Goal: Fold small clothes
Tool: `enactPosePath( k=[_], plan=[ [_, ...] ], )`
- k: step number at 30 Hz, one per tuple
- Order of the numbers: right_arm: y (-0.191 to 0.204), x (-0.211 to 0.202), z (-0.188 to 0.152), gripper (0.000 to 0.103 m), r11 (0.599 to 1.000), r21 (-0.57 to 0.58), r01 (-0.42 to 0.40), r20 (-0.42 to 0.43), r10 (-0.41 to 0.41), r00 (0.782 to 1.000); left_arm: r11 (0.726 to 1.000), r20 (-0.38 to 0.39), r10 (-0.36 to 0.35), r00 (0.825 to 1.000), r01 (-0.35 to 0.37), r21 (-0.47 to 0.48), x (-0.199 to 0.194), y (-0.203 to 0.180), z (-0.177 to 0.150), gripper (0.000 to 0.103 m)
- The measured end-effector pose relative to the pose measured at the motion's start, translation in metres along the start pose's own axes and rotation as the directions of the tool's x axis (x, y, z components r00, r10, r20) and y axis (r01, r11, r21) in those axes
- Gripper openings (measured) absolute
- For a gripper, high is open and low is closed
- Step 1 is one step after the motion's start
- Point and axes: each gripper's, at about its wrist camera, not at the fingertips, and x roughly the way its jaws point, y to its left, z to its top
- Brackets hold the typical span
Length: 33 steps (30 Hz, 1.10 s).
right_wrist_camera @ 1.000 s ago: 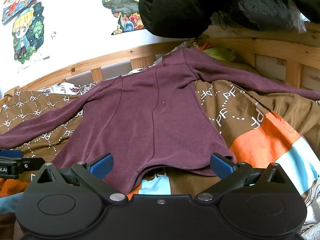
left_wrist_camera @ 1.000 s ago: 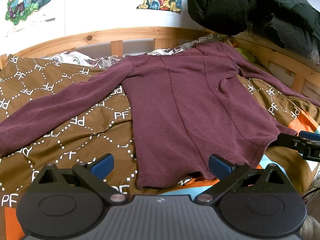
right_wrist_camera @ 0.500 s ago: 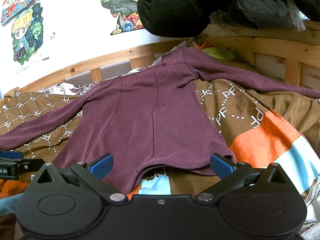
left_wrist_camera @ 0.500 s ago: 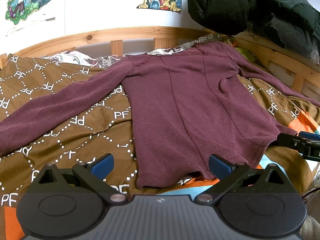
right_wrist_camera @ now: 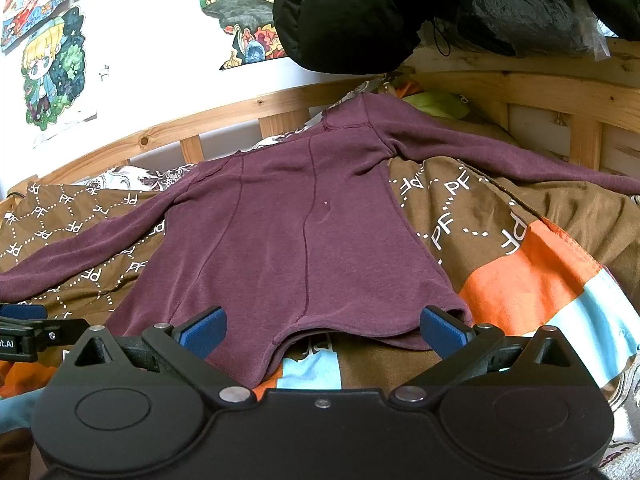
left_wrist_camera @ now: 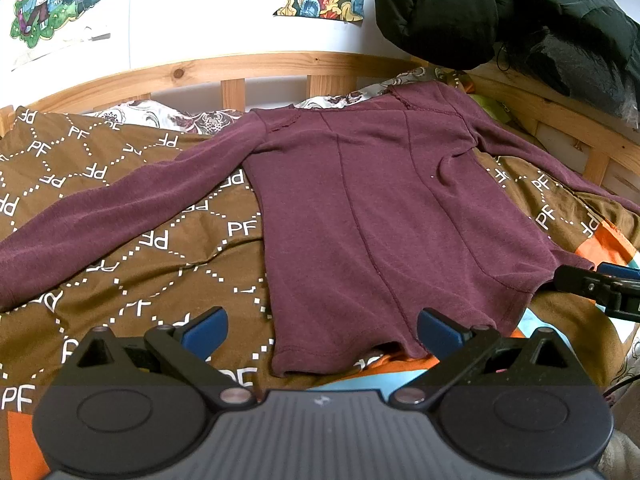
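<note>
A maroon long-sleeved top (left_wrist_camera: 372,216) (right_wrist_camera: 288,240) lies flat on a brown patterned blanket (left_wrist_camera: 132,264), both sleeves spread out to the sides, hem nearest me. My left gripper (left_wrist_camera: 322,326) hovers open just before the hem's left corner, nothing between its blue pads. My right gripper (right_wrist_camera: 324,326) is open at the hem's right part, its right pad close to the corner, holding nothing. The right gripper's tips (left_wrist_camera: 600,286) show at the right edge of the left wrist view, and the left gripper's tips (right_wrist_camera: 28,328) at the left edge of the right wrist view.
A wooden bed rail (left_wrist_camera: 240,68) runs behind the blanket (right_wrist_camera: 500,216), with a white wall and posters (right_wrist_camera: 52,64) above. A black puffy jacket (left_wrist_camera: 500,12) (right_wrist_camera: 360,12) hangs over the rail's right end. An orange and light blue patch (right_wrist_camera: 540,292) lies right of the top.
</note>
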Motion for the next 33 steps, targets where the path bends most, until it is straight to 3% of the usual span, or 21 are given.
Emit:
enactPosePath(
  k=[8,12,17,22,25,28,30,33],
  plan=[
    [0.0,-0.003,0.001,0.103,1.0,0.01,0.009,0.013,-0.009,1.0,1.0,-0.002,0.013,1.0,-0.013,0.013,0.002,-0.002,-0.002,0.102],
    [-0.004,-0.008,0.009,0.103,0.999,0.035,0.031,0.037,-0.032,0.999,0.998,-0.032,0.06,0.998,-0.059,0.005,0.013,-0.001,0.007,0.102],
    [-0.019,-0.012,0.035,0.103,0.996,0.051,0.067,0.124,-0.073,0.99,0.994,-0.065,0.08,0.995,-0.084,-0.064,0.024,0.01,0.039,0.102],
    [-0.058,-0.002,0.07,0.103,0.98,0.185,0.079,0.173,-0.112,0.979,0.993,-0.056,0.106,0.993,-0.109,-0.047,0.029,0.009,0.084,0.102],
    [-0.092,0.014,0.091,0.103,0.943,0.319,0.089,0.141,-0.14,0.98,0.993,-0.033,0.114,0.993,-0.115,-0.017,0.03,0.002,0.103,0.102],
    [-0.125,0.027,0.103,0.103,0.865,0.475,0.161,0.113,-0.242,0.964,0.993,-0.026,0.116,0.993,-0.116,-0.003,0.035,-0.011,0.113,0.102],
    [-0.144,0.034,0.107,0.103,0.788,0.566,0.245,0.09,-0.354,0.931,0.995,-0.029,0.1,0.995,-0.1,-0.018,0.04,-0.018,0.112,0.102],
    [-0.165,0.042,0.105,0.103,0.687,0.63,0.362,0.059,-0.507,0.86,0.995,-0.035,0.077,0.996,-0.08,-0.066,0.047,-0.029,0.098,0.102]
  ],
)
